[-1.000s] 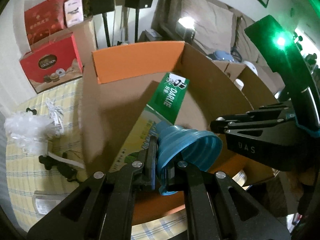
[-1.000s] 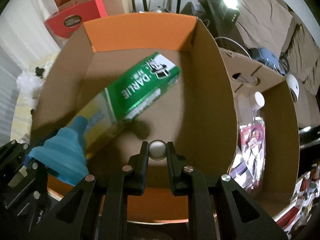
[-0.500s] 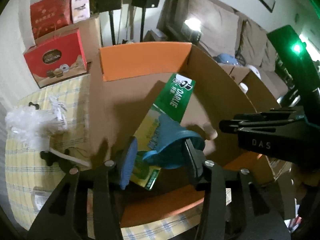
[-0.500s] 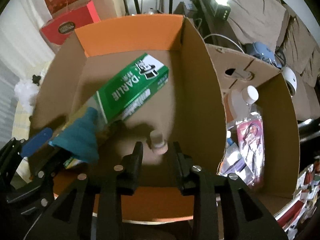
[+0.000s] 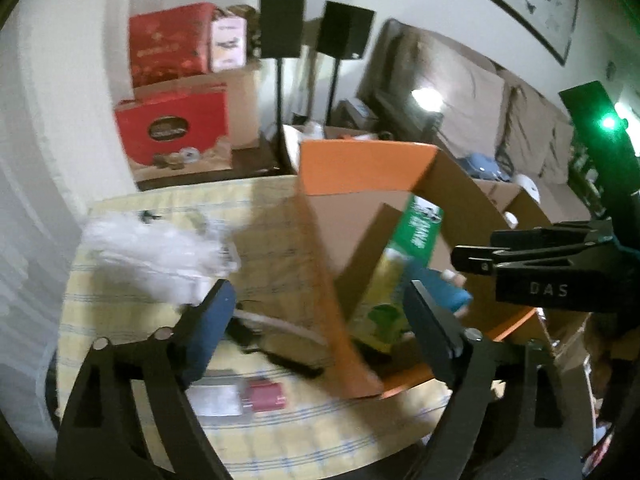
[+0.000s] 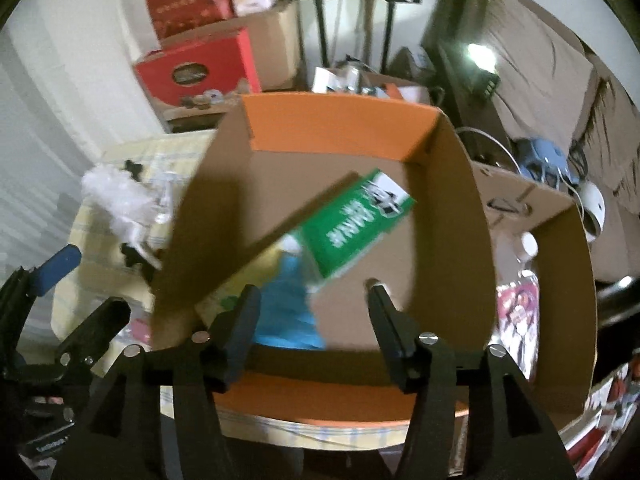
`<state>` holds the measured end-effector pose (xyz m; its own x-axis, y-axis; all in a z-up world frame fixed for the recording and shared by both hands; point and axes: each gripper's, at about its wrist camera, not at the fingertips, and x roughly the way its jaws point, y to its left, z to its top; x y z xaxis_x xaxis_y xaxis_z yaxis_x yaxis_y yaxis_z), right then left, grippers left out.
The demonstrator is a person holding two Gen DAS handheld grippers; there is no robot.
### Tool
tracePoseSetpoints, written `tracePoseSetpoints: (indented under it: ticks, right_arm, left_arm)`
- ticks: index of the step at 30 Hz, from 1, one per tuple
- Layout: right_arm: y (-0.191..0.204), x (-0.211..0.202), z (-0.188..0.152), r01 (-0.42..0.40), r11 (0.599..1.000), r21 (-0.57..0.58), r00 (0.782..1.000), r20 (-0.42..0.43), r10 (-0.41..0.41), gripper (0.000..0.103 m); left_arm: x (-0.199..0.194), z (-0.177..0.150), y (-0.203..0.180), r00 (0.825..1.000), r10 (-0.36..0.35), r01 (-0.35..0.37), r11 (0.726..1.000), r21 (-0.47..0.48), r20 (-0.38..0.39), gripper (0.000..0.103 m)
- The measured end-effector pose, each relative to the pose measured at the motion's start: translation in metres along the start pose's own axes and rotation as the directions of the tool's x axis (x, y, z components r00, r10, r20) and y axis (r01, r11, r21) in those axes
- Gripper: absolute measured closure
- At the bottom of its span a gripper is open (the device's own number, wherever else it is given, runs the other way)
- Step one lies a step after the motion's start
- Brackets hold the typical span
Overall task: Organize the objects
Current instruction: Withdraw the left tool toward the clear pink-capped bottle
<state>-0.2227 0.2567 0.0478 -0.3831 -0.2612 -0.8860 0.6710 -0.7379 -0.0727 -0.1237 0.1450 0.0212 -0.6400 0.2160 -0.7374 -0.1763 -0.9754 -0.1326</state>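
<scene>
While both pairs of jaws are opening with nothing pressed between them, the left gripper hangs over the left wall of the brown cardboard box with orange flaps, one blue-padded finger outside the box and the other inside. Over the box's near edge, the right gripper points down into the box, its black fingers apart and empty. Inside the box lies a long green and yellow carton with white lettering, slanting from the near left corner toward the far right. A blue ribbed collapsible funnel rests against the carton's lower end, loose from either tool. Left of the box, on the yellow checked tablecloth, sit a blurred white plastic bundle and a small red item.
</scene>
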Motion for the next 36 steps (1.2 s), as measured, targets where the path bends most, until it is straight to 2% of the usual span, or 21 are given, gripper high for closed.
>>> tracePoseSetpoints:
  ticks: [7, 13, 20, 27, 30, 36]
  right_arm:
    - [0.048, -0.002, 0.01, -0.04, 0.997, -0.066, 0.999, 0.017, 0.041, 0.039]
    - [0.084, 0.001, 0.016, -0.078, 0.99, -0.118, 0.996, 0.026, 0.082, 0.031]
    - [0.12, 0.013, 0.022, -0.113, 0.98, -0.167, 0.993, 0.012, 0.116, 0.031]
    - [0.146, 0.032, 0.028, -0.149, 0.972, -0.182, 0.989, -0.016, 0.148, 0.031]
    - [0.153, 0.039, 0.03, -0.153, 0.97, -0.188, 0.988, -0.027, 0.15, 0.031]
    - [0.166, 0.052, 0.03, -0.168, 0.964, -0.206, 0.986, -0.042, 0.163, 0.031]
  left_arm:
    - [-0.014, -0.005, 0.054, 0.996, 0.09, -0.09, 0.995, -0.044, 0.001, 0.004]
    - [-0.02, -0.015, 0.093, 0.99, 0.142, -0.143, 0.987, -0.073, -0.02, 0.003]
    - [-0.021, -0.023, 0.137, 0.981, 0.187, -0.191, 0.972, -0.136, -0.045, 0.003]
    - [-0.019, -0.026, 0.172, 0.971, 0.23, -0.239, 0.958, -0.159, -0.069, 0.003]
    - [-0.017, -0.028, 0.183, 0.969, 0.233, -0.244, 0.955, -0.166, -0.08, 0.003]
    - [-0.012, -0.036, 0.195, 0.976, 0.192, -0.209, 0.96, -0.185, -0.102, 0.003]
